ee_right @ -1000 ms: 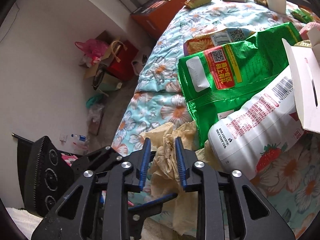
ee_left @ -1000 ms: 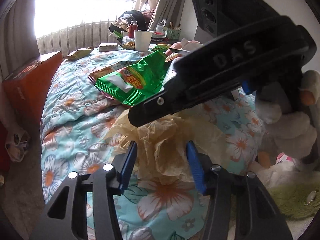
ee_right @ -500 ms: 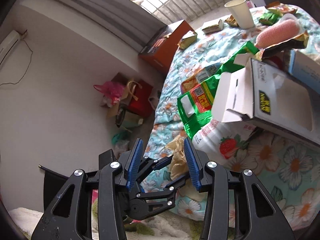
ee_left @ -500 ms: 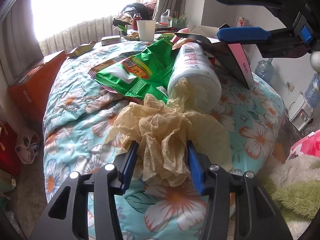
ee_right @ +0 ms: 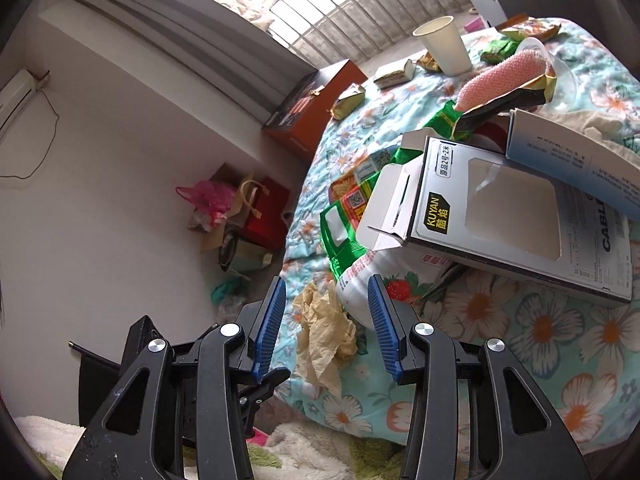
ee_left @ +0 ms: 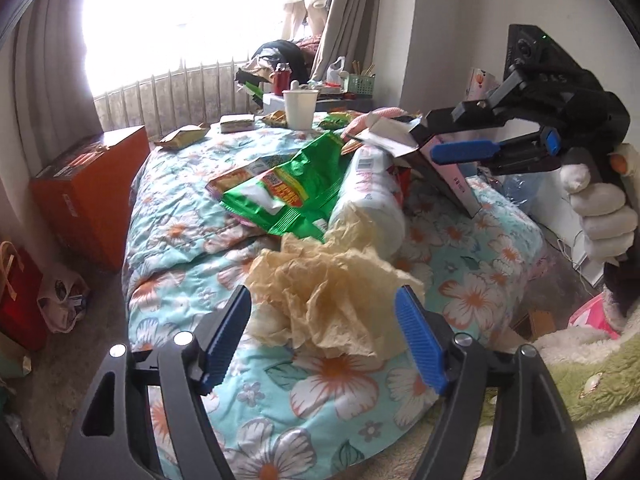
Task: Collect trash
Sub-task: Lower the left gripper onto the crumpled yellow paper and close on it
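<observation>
While the crumpled tan paper [ee_left: 328, 292] lies on the floral bed cover [ee_left: 192, 232] near its edge, the left gripper [ee_left: 324, 340] has just been opening; its fingers stand wide, the paper loose between them. Behind, a white strawberry pouch [ee_left: 368, 204] overlaps a green snack bag [ee_left: 288, 192]. The right gripper [ee_right: 326, 328] hovers part open, empty. A paper cup [ee_right: 444, 46] stands upright, contents unseen.
</observation>
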The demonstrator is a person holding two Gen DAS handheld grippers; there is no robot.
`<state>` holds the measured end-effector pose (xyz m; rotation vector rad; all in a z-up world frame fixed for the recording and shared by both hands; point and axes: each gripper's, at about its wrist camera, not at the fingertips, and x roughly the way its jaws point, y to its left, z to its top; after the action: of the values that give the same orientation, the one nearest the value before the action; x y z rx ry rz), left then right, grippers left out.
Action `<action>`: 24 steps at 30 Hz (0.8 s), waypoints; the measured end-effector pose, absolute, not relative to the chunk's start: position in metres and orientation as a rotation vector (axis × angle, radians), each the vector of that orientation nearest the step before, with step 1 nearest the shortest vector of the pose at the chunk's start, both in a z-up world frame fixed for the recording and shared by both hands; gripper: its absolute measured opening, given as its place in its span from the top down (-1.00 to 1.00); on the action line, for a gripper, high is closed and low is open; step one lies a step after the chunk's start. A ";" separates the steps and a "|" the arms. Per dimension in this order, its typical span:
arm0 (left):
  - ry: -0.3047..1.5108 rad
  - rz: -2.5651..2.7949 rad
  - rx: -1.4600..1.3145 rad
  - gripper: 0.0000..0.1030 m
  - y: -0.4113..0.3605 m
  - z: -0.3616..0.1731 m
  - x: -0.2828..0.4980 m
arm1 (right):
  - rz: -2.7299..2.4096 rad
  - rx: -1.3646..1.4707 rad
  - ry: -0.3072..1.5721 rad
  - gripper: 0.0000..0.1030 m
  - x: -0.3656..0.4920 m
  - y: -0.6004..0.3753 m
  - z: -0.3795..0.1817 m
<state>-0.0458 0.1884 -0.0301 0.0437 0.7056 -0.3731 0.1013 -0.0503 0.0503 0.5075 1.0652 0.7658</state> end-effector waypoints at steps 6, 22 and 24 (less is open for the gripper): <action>0.788 -0.386 0.100 -0.32 0.165 -0.057 -0.004 | 0.730 0.534 1.040 0.18 0.099 -0.069 0.053; 0.906 -0.291 0.114 0.46 0.180 -0.089 0.013 | 0.595 0.581 0.940 0.18 0.121 -0.132 0.072; 0.911 -0.284 0.079 0.60 0.186 -0.088 0.013 | 0.588 0.572 0.926 0.17 0.130 -0.139 0.079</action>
<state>0.0135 0.1859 -0.0877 0.0789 0.9113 -0.2843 0.1296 -0.1391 0.0785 0.5715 0.9264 0.5885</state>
